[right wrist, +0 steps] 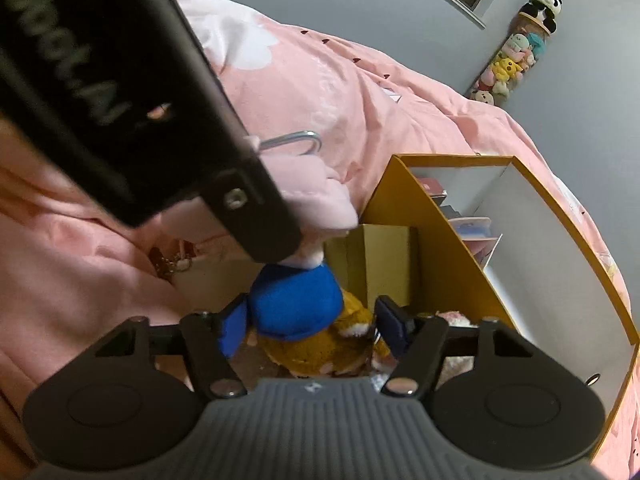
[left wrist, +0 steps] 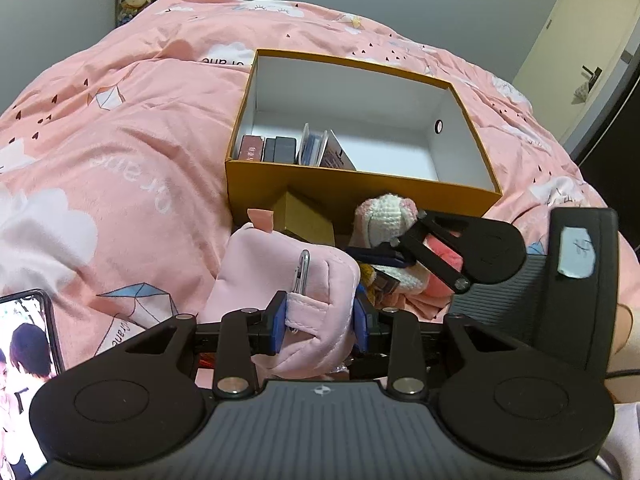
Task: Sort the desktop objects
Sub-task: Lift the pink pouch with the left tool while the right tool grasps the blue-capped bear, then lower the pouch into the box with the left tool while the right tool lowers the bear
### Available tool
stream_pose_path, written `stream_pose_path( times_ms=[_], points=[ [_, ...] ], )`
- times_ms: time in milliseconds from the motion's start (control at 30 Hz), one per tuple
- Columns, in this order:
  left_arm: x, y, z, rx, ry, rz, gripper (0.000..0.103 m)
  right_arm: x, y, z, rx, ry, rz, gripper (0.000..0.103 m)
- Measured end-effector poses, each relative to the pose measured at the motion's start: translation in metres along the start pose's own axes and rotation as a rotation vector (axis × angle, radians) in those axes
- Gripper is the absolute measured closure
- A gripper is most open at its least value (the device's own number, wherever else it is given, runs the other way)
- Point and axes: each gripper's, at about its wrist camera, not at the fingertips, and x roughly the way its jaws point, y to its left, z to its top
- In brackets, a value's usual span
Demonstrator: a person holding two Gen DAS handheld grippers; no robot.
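Observation:
My left gripper (left wrist: 319,322) is shut on a pale pink plush pouch (left wrist: 280,276) with a metal carabiner (left wrist: 302,274), held above the pink bedspread. The pouch also shows in the right wrist view (right wrist: 316,192), partly behind the left gripper's body. My right gripper (right wrist: 310,326) is open, its jaws on either side of a blue and mustard plush toy (right wrist: 304,312) without closing on it. In the left wrist view the right gripper (left wrist: 394,254) reaches in beside a white and pink crocheted toy (left wrist: 386,216). An orange open box (left wrist: 360,184) holds a few small boxes and cards (left wrist: 296,148).
A small tan cardboard box (left wrist: 304,216) lies against the orange box's front wall. A phone with a lit screen (left wrist: 24,360) lies at lower left. A gold chain (right wrist: 172,266) lies on the bedspread (left wrist: 120,152). A tube of plush toys (right wrist: 516,60) stands by the wall.

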Motion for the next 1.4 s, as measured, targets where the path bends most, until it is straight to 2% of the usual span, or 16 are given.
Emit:
stream_pose_path(
  times_ms=[167,233,500,700,800,1000,1167,1400],
  points=[
    [-0.006,-0.001,0.002,-0.013,-0.022,-0.023,0.065,-0.023,-0.015,-0.004,0.089,-0.02,-0.028,0.05],
    [-0.01,-0.002,0.004,-0.021,-0.03,-0.043,0.065,-0.033,-0.025,-0.007,0.149,-0.036,-0.02,0.06],
    [-0.022,-0.014,0.013,-0.022,-0.066,-0.088,0.065,-0.073,-0.064,-0.021,0.439,-0.08,0.078,0.064],
    [-0.025,-0.015,0.02,-0.032,-0.071,-0.136,0.065,-0.113,-0.073,-0.035,0.56,-0.113,0.086,0.064],
    [-0.03,-0.012,0.025,-0.041,-0.077,-0.16,0.065,-0.12,-0.09,-0.037,0.619,-0.134,0.082,0.064],
    [-0.048,-0.016,0.047,-0.02,-0.137,-0.209,0.065,-0.145,-0.115,-0.035,0.699,-0.22,0.055,0.064],
    [-0.057,-0.022,0.078,-0.013,-0.185,-0.281,0.065,-0.161,-0.137,-0.028,0.715,-0.293,-0.014,0.064],
    [-0.033,-0.03,0.125,-0.035,-0.181,-0.384,0.065,-0.161,-0.17,-0.021,0.742,-0.328,-0.112,0.064]
  ],
)
